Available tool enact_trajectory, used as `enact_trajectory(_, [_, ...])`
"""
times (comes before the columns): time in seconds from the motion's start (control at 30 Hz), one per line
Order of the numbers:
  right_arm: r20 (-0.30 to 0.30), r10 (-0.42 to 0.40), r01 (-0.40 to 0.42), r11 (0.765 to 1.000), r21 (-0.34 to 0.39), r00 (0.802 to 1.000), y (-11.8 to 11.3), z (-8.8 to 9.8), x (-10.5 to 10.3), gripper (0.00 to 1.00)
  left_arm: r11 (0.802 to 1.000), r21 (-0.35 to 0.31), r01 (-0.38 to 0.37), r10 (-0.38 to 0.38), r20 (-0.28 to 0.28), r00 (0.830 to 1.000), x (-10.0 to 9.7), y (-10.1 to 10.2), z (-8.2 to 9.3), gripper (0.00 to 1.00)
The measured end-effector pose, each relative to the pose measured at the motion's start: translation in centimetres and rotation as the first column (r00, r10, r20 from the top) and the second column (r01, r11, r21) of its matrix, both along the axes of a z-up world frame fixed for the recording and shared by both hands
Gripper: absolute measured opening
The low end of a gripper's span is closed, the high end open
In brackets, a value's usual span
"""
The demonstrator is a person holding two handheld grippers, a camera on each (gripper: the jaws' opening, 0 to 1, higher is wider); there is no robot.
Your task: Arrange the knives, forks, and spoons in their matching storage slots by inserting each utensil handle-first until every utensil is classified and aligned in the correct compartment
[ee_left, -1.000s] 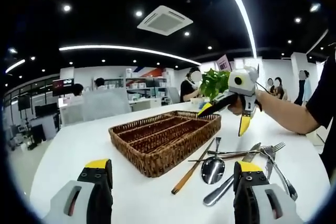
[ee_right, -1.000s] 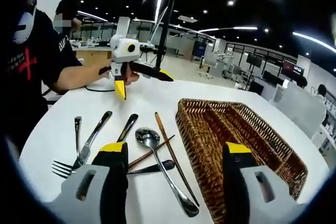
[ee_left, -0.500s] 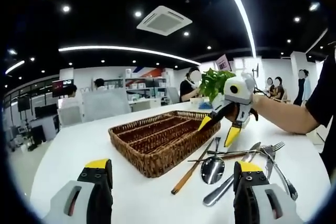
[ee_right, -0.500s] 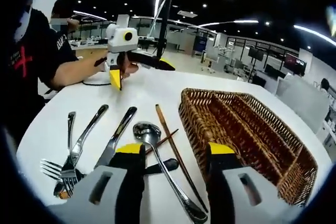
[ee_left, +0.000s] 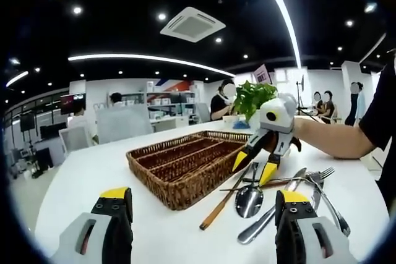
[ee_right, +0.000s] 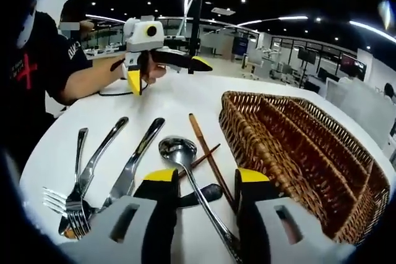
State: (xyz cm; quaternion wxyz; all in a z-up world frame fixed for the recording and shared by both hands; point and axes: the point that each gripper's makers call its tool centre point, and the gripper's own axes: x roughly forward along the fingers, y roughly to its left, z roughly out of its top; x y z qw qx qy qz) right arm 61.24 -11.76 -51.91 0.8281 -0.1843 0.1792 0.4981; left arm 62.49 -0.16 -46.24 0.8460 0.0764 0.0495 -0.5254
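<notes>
Tray: wicker tray (ee_right: 297, 146) is sitting on the white table (ee_right: 161, 106).
Utensils: spoon (ee_right: 185, 171), knife (ee_right: 133, 165), forks (ee_right: 77, 183) are lying just beside the tray.
Right gripper (ee_right: 207, 180): jaws apart, straddling the spoon's handle.
Left gripper (ee_left: 201, 199): jaws wide apart, holding nothing.

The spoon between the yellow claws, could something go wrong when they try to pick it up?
Maybe. The spoon lies across a dark-handled utensil and close to the chopsticks, so the right gripper might pinch or drag those too. The knife and forks lie close by in the same pile and could get bumped. The wicker tray sits right next to it, so a swinging spoon might knock its rim.
</notes>
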Motion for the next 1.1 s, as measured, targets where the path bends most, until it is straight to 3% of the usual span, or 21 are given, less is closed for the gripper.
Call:
enact_trajectory(0.23, [0.000, -0.022, 0.022, 1.000, -0.016, 1.000, -1.3, 0.0, 0.3, 0.29, 1.000, 0.000, 0.003, -0.003, -0.004, 1.000, 0.0, -0.1, -0.1, 1.00])
enact_trajectory(0.67, [0.014, 0.050, -0.049, 0.996, -0.069, 0.999, 0.2, -1.1, -0.3, 0.16, 1.000, 0.002, 0.006, -0.006, -0.004, 1.000, 0.1, -0.2, -0.2, 1.00])
enact_trajectory(0.8, [-0.006, 0.070, -0.070, 0.996, -0.058, 0.998, 0.6, -1.2, -0.6, 0.09, 1.000, 0.004, 0.008, -0.008, -0.006, 1.000, 0.0, -0.2, -0.3, 1.00])
enact_trajectory(0.83, [-0.046, 0.063, -0.065, 0.997, -0.032, 0.997, 0.8, -1.3, -0.9, 0.08, 1.000, 0.005, 0.010, -0.009, -0.006, 1.000, 0.0, -0.2, -0.3, 1.00])
enact_trajectory(1.1, [-0.021, 0.078, -0.079, 0.996, -0.044, 0.997, 0.8, -1.3, -0.7, 0.05, 1.000, 0.012, 0.008, -0.008, -0.007, 1.000, 0.1, -0.2, -0.6, 1.00])
